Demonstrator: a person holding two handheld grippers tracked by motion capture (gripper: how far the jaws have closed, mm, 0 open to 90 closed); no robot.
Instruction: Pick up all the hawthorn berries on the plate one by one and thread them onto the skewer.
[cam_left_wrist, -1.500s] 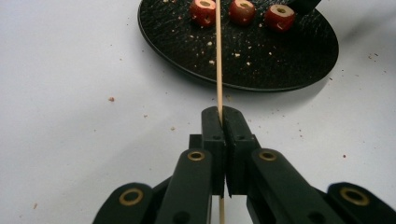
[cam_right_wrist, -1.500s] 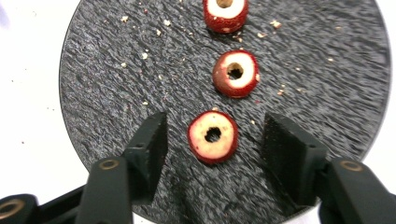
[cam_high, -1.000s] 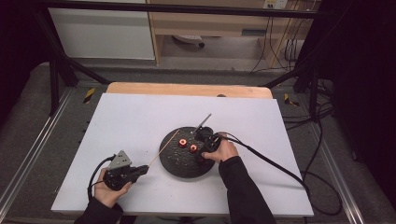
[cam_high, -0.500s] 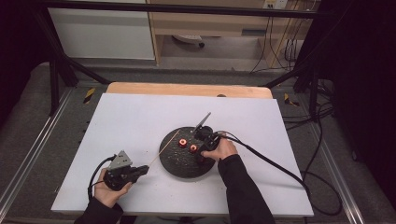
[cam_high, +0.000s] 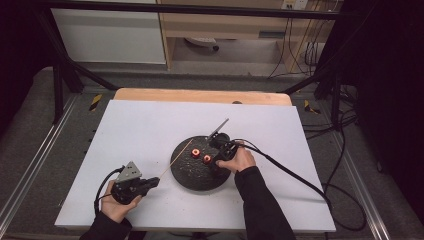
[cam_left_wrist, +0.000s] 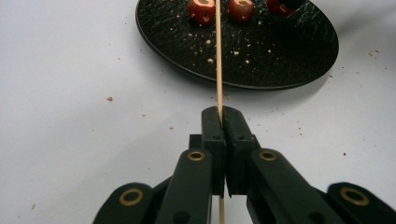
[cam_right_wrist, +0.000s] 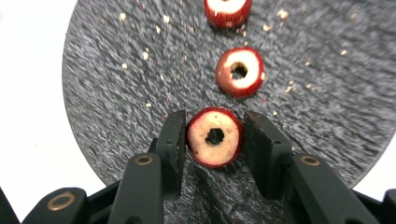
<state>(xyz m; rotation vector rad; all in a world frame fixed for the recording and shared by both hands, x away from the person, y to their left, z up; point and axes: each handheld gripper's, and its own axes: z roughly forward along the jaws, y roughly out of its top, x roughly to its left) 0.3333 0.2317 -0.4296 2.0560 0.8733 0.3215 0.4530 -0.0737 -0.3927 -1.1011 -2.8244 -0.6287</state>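
Your right gripper (cam_right_wrist: 212, 135) has its jaws closed on a cored red fruit slice (cam_right_wrist: 215, 136) at the near edge of the black plate (cam_right_wrist: 107, 84); your left gripper (cam_left_wrist: 223, 122) pinches a bare wooden skewer (cam_left_wrist: 218, 60) that points at the plate. Judged from this, nothing is threaded yet: two further slices (cam_right_wrist: 239, 71) lie on the plate, the far one cut off by the frame. In the high view your hand hides the gripped slice

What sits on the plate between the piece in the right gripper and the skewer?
In the right gripper view, two more red cored fruit pieces lie in a row beyond the held piece; the high view shows them before the skewer.
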